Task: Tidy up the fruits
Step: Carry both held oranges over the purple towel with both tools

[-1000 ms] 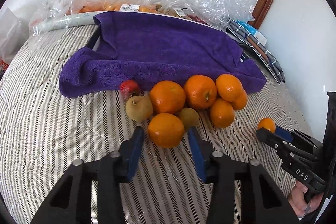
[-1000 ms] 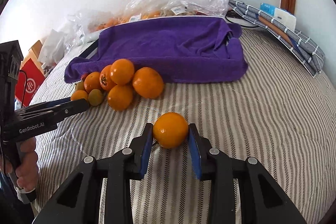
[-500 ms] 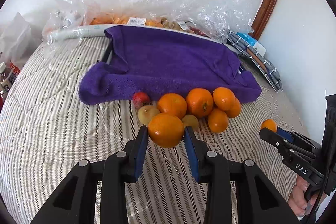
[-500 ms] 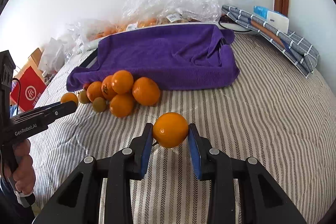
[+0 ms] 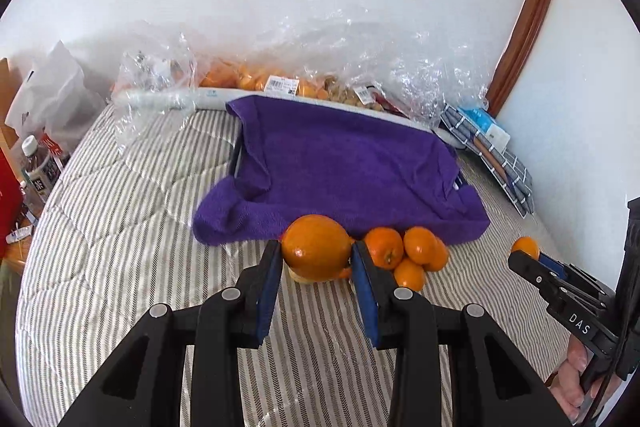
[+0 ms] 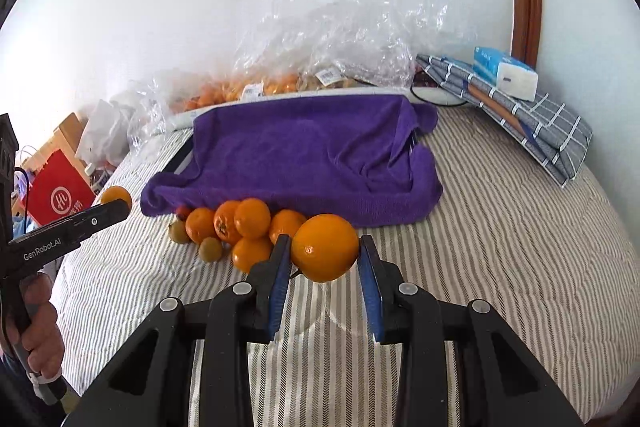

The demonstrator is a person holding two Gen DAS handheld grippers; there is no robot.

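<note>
My left gripper (image 5: 316,259) is shut on an orange (image 5: 316,253), held above the striped bed. My right gripper (image 6: 324,251) is shut on a second orange (image 6: 325,247), also lifted off the bed. A heap of oranges (image 5: 404,251) (image 6: 240,223) with a few small greenish-brown fruits (image 6: 210,249) and a red one lies at the front edge of a purple towel (image 5: 344,167) (image 6: 304,155). In the left wrist view the right gripper (image 5: 524,253) shows at the right with its orange (image 5: 525,247); in the right wrist view the left gripper (image 6: 116,205) shows at the left.
Clear plastic bags (image 5: 280,67) of more fruit lie against the wall behind the towel. A folded checked cloth (image 6: 520,115) with a tissue pack (image 6: 504,71) sits at the back right. Bottles (image 5: 38,163) and a red bag (image 6: 60,195) stand off the bed's left side.
Both grippers have risen with their oranges, which left the bed. The fruit heap and towel now sit lower and farther off in both views.
</note>
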